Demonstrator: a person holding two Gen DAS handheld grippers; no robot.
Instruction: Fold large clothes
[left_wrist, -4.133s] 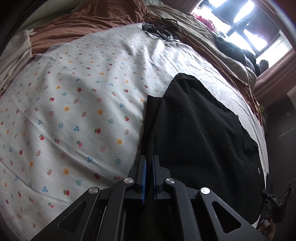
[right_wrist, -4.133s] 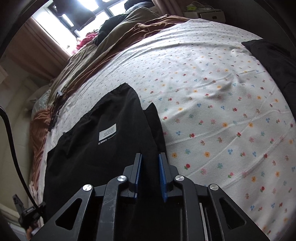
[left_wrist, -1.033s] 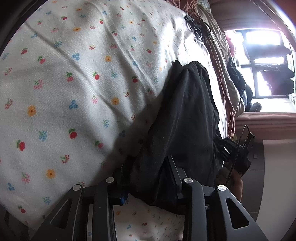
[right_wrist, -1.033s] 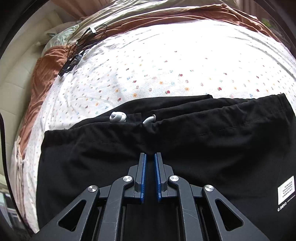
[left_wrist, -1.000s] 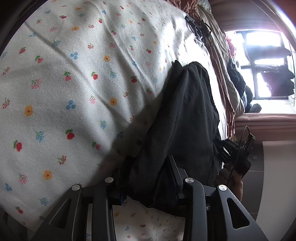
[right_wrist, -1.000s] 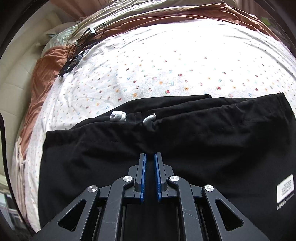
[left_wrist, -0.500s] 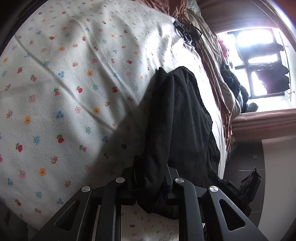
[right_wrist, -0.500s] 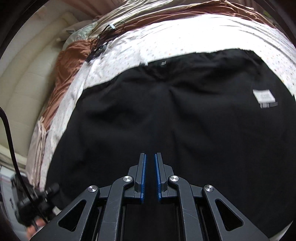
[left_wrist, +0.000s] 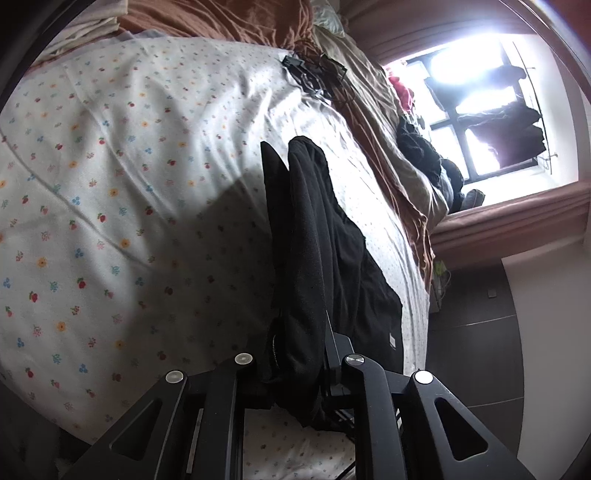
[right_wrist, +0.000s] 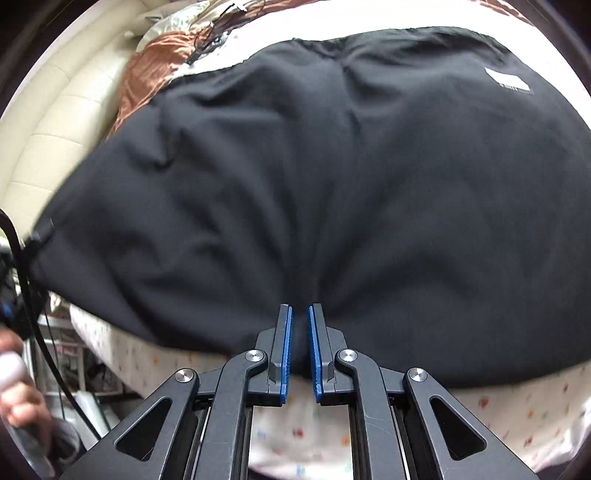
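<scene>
A large black garment (left_wrist: 317, 229) lies on the flowered bed sheet (left_wrist: 110, 184). In the left wrist view a thick bunched edge of it rises off the sheet and runs between the fingers of my left gripper (left_wrist: 301, 332), whose jaws are closing on it. In the right wrist view the garment (right_wrist: 332, 166) fills most of the frame, with a white label (right_wrist: 508, 79) at the upper right. My right gripper (right_wrist: 300, 310) is shut on the garment's near edge, and creases fan out from its blue pads.
A brown blanket (left_wrist: 221, 18) and black cables (left_wrist: 314, 74) lie at the far end of the bed. Dark clothes are piled under the bright window (left_wrist: 480, 92). Dark floor (left_wrist: 472, 350) lies beyond the bed's edge. A person's hand (right_wrist: 18, 398) shows at lower left.
The left gripper's jaws narrowed onto the bunched cloth and it rose, lifting that edge. The right gripper swept across, and the drawstring waistband gave way to the label side.
</scene>
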